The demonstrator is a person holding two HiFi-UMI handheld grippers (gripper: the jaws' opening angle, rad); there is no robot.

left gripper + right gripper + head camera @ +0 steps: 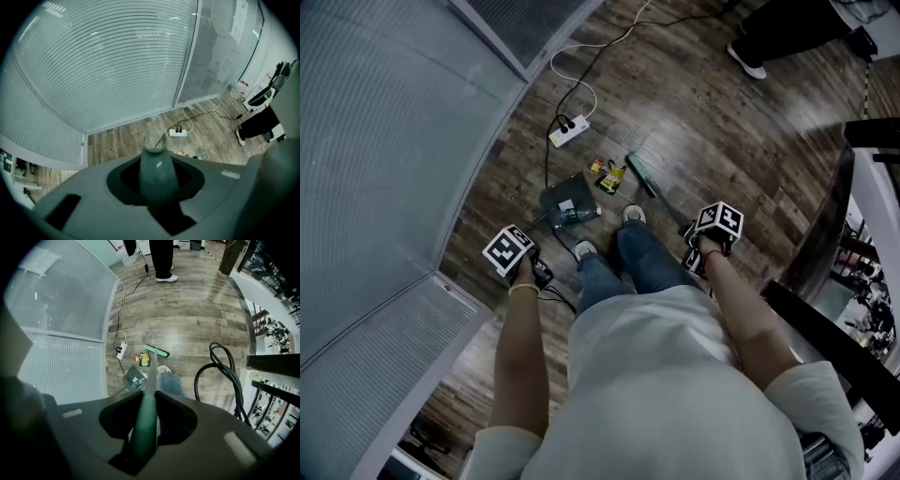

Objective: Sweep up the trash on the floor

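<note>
A green broom head point(642, 173) rests on the wood floor just right of some yellow wrappers point(609, 175). Its green handle point(145, 423) runs up into my right gripper point(143, 434), which is shut on it. A grey dustpan point(567, 202) lies near my feet with a clear bottle in it. My left gripper point(157, 185) is shut on the dustpan's grey handle point(157, 166). In the right gripper view the broom head point(157, 351), wrappers point(144, 359) and dustpan point(135, 377) sit close together. Both grippers show in the head view, left point(511, 253) and right point(712, 230).
A white power strip point(567, 131) with cables lies beyond the trash, beside the glass wall point(394, 141). A person's legs and shoes point(759, 47) stand at the far right. Black looped hose point(225, 376) and a dark railing point(834, 216) are on my right.
</note>
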